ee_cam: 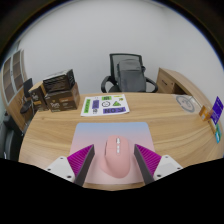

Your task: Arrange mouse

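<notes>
A pink mouse (pixel 117 158) lies on a pale lilac mouse mat (pixel 110 132) at the near edge of a wooden desk (pixel 55 130). My gripper (pixel 116 152) is low over the mat with the mouse between its fingers. The magenta pads (pixel 83 160) stand at either side of the mouse, the right one close to its flank and a narrow gap at the left. The mouse rests on the mat. Its rear end is hidden below the fingers.
A printed leaflet (pixel 105 104) lies beyond the mat. Dark boxes (pixel 60 92) stand at the desk's far left. A round flat item (pixel 186 101) and a blue object (pixel 215 108) sit at the right. A black office chair (pixel 128 72) stands behind the desk.
</notes>
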Available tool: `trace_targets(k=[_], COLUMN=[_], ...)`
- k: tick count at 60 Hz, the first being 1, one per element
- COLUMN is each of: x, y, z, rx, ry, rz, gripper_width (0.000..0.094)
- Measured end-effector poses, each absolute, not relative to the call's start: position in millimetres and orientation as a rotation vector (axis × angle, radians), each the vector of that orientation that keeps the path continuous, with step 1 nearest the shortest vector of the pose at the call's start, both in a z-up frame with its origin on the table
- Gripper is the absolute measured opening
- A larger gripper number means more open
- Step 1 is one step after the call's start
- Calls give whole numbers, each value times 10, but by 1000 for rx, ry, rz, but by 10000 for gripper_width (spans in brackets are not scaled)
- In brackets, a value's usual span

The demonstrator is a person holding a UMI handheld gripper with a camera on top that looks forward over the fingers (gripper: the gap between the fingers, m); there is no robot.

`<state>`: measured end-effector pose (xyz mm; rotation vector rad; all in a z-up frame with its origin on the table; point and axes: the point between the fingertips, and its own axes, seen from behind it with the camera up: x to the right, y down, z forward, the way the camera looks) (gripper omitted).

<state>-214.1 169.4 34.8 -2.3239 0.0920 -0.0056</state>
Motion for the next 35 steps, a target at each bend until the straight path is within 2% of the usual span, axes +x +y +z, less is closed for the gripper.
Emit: trace_targets(k=[16,35], x=[-2651,-3423], y=[655,-1179], z=[1059,1421], rx=[-2236,-2210], ry=[115,173], rz=[28,46], gripper_width=[834,833])
